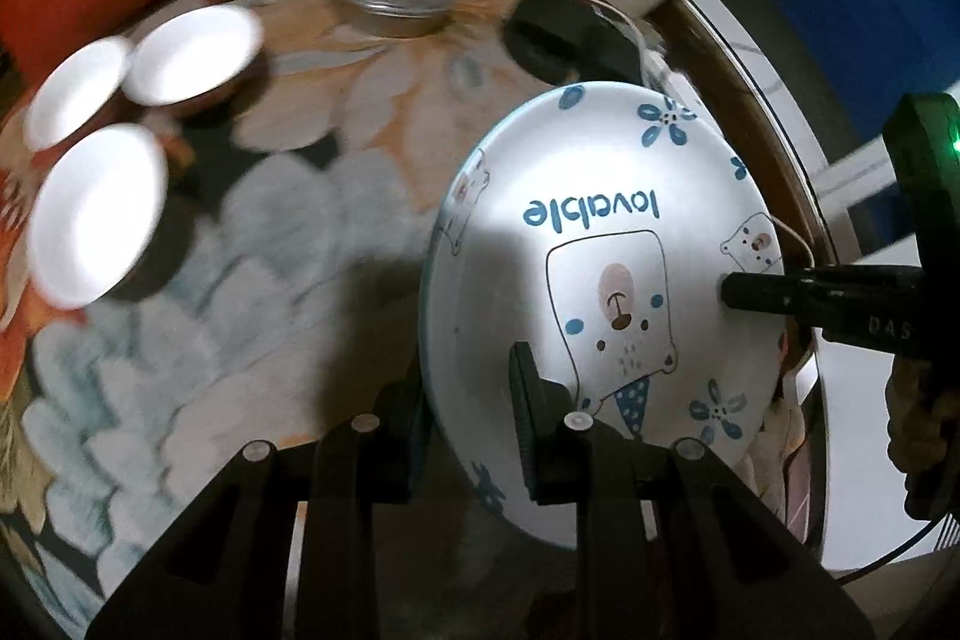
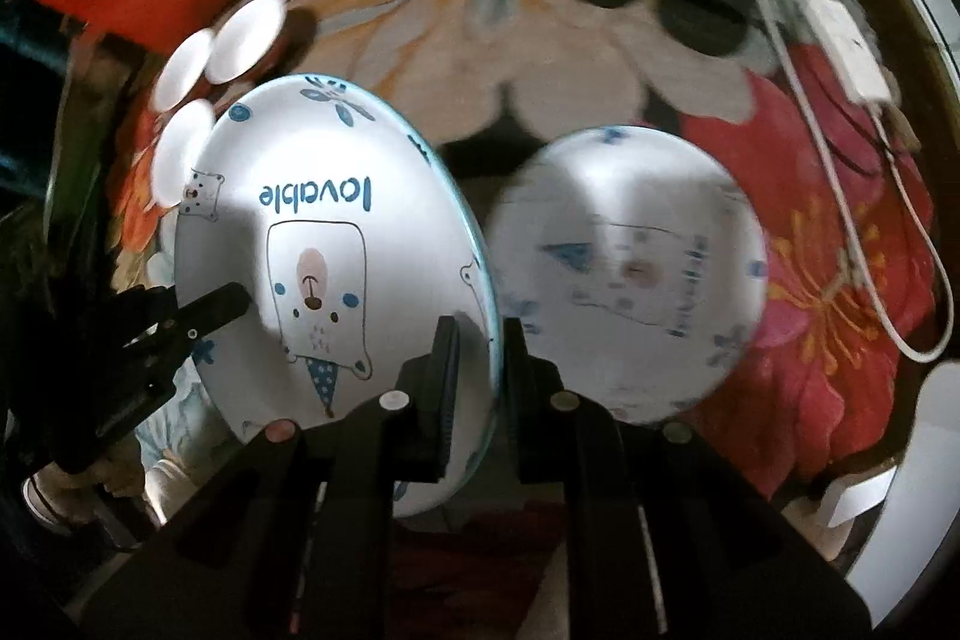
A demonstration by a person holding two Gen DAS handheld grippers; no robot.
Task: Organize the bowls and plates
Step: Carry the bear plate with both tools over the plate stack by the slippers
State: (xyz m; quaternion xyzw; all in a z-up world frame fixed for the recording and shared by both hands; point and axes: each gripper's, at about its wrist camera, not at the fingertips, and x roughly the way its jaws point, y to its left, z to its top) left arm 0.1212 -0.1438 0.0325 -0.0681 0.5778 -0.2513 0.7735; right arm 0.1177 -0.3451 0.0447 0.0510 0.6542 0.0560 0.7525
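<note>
Both grippers clamp one round white ceramic plate with a blue bear print [image 1: 600,292], held tilted above the floral-cloth tabletop [image 1: 270,232]: the left gripper [image 1: 474,418] has its jaws nearly closed on the rim at 7 o'clock, the right gripper [image 2: 480,358] on the opposite rim. Only the right view shows a second matching bear plate [image 2: 630,274] lying at 3 o'clock; three small white bowls [image 1: 102,154] sit at 10 o'clock.
</note>
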